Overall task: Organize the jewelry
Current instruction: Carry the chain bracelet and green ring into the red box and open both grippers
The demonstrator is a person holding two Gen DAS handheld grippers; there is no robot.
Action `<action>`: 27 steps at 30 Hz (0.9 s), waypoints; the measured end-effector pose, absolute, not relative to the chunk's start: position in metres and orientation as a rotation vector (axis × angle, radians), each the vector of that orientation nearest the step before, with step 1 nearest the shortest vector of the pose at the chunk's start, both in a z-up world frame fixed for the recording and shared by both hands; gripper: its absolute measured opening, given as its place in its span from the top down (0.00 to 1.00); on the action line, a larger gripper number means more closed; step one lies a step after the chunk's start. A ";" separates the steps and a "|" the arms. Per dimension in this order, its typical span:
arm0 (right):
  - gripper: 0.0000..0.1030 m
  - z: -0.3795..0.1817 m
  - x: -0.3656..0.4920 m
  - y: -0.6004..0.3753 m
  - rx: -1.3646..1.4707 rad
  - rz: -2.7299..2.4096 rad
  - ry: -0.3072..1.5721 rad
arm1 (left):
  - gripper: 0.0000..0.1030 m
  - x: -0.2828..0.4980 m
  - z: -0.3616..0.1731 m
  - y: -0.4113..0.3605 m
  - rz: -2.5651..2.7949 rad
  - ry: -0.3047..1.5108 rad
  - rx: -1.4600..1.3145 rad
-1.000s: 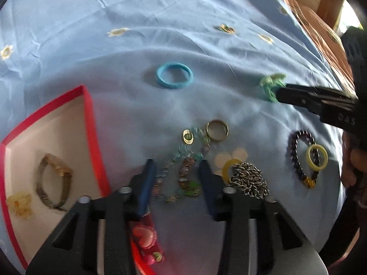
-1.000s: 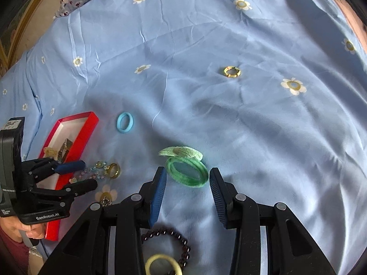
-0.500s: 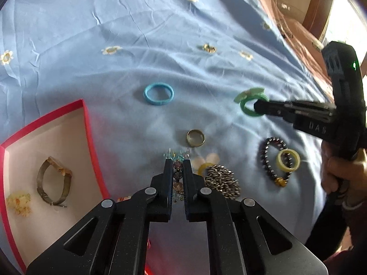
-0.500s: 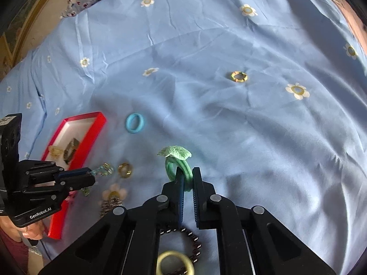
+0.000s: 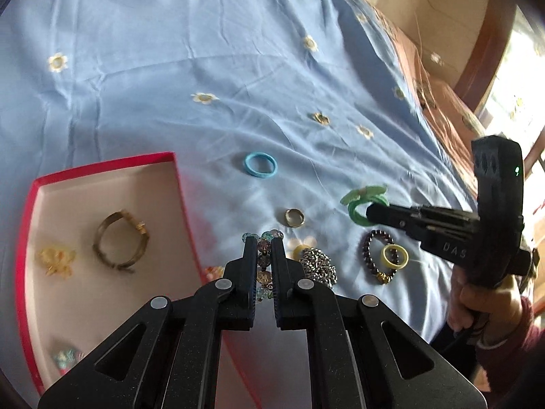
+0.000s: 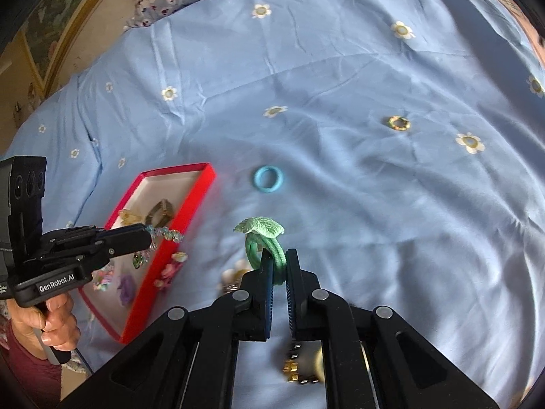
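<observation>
now that both tongs have pinched shut and lifted, where a second ago they stood open over the cloth, two pieces are off the bed at once. the left gripper [image 5: 263, 243] is clamped on the multicoloured glass-bead bracelet [image 6: 162, 235], which dangles from its tips over the near right rim of the red cardboard box lid [image 6: 177, 218]. the right gripper [image 6: 277, 257] is closed on the green elastic hair tie with a knitted leaf [image 6: 264, 238], held upright above the sheet. in my judgement both only need carrying to the tray and letting go.

left on the blue flowered bedsheet [image 6: 374, 187] lie a light blue ring-shaped band [image 5: 260, 165], a small gold ring [image 5: 294, 217], a silver chain heap [image 5: 316, 266] and a dark bead bracelet [image 5: 376, 255] with a yellow ring [image 5: 394, 256]. the tray's raised red wall is the one edge to clear; far and right the sheet lies open.
</observation>
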State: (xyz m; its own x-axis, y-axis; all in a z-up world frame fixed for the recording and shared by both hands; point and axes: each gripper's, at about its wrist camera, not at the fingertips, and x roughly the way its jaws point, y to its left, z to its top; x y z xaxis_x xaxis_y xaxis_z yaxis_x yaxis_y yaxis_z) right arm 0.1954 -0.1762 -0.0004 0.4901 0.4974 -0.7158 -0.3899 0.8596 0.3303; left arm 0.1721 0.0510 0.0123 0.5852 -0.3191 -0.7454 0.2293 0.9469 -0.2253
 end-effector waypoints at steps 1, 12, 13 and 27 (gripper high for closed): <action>0.94 0.001 0.194 -0.172 0.130 0.551 0.911 | 0.94 0.169 0.013 0.054 -0.311 0.886 -0.119; 0.94 0.005 0.183 -0.126 0.106 0.643 0.919 | 0.94 0.143 0.015 0.108 -0.210 0.855 -0.211; 0.94 0.005 0.182 -0.121 0.103 0.650 0.920 | 0.94 0.141 0.015 0.112 -0.202 0.854 -0.219; 0.94 0.006 0.175 -0.054 0.037 0.759 0.932 | 0.94 0.123 0.008 0.167 -0.093 0.825 -0.290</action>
